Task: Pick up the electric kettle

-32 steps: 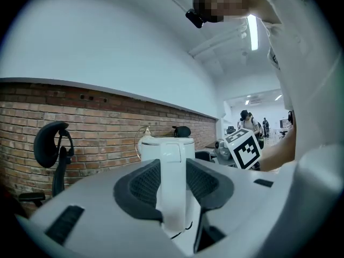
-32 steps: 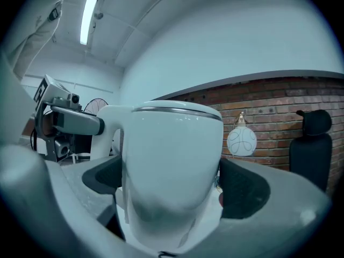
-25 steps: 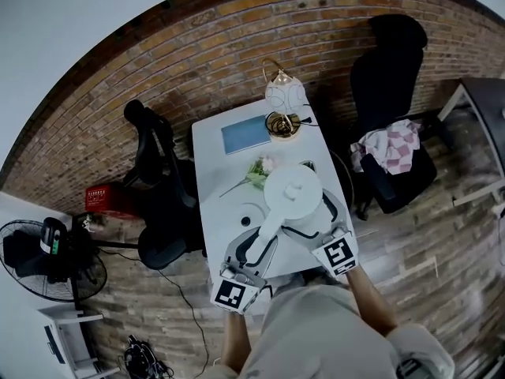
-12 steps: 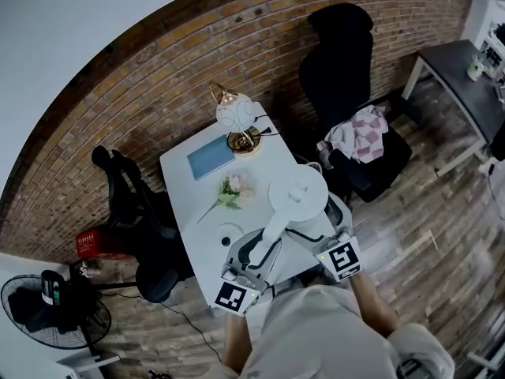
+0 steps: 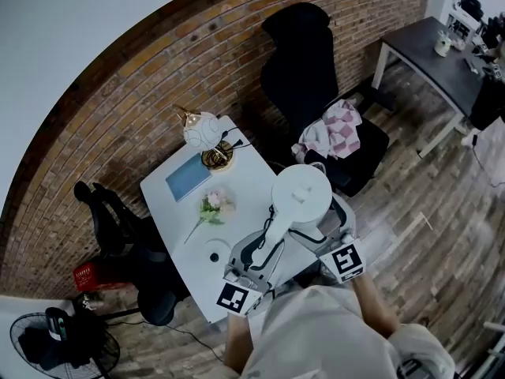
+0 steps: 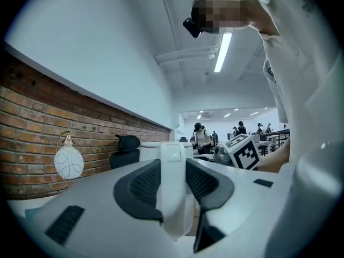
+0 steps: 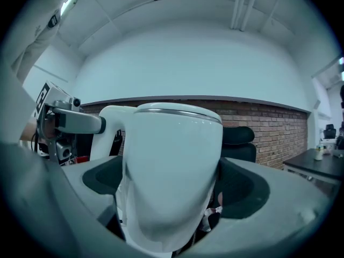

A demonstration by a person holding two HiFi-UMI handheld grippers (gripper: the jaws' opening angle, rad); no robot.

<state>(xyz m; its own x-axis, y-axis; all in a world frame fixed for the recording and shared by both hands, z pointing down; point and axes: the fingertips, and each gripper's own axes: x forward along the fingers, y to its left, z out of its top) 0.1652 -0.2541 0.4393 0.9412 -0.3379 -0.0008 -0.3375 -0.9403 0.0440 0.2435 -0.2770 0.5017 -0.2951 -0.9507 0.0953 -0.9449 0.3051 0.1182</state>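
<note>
Brickwork (image 5: 118,101) fills the upper left of the head view, and your white table (image 5: 170,215) stands against it at centre left. To the table's upper right is a black chair (image 5: 300,61) with a checked cloth (image 5: 331,129) on its seat.

The electric kettle (image 5: 301,196) sits at the frame's centre, overlapping the table's right edge, with both of your claws on it. Your left claw (image 5: 270,239) is clamped on the white handle (image 6: 173,187), which stands upright between its dark pads. Your right claw (image 5: 335,215) is closed on the kettle's body (image 7: 172,165), which fills the space between its jaws.

On the table, a globe lamp (image 5: 201,130) stands at the far corner, with a blue book (image 5: 188,178) just below it. A small bunch of flowers (image 5: 213,205) lies lower down, and a small round disc (image 5: 215,255) is near the table's lower end.
</note>
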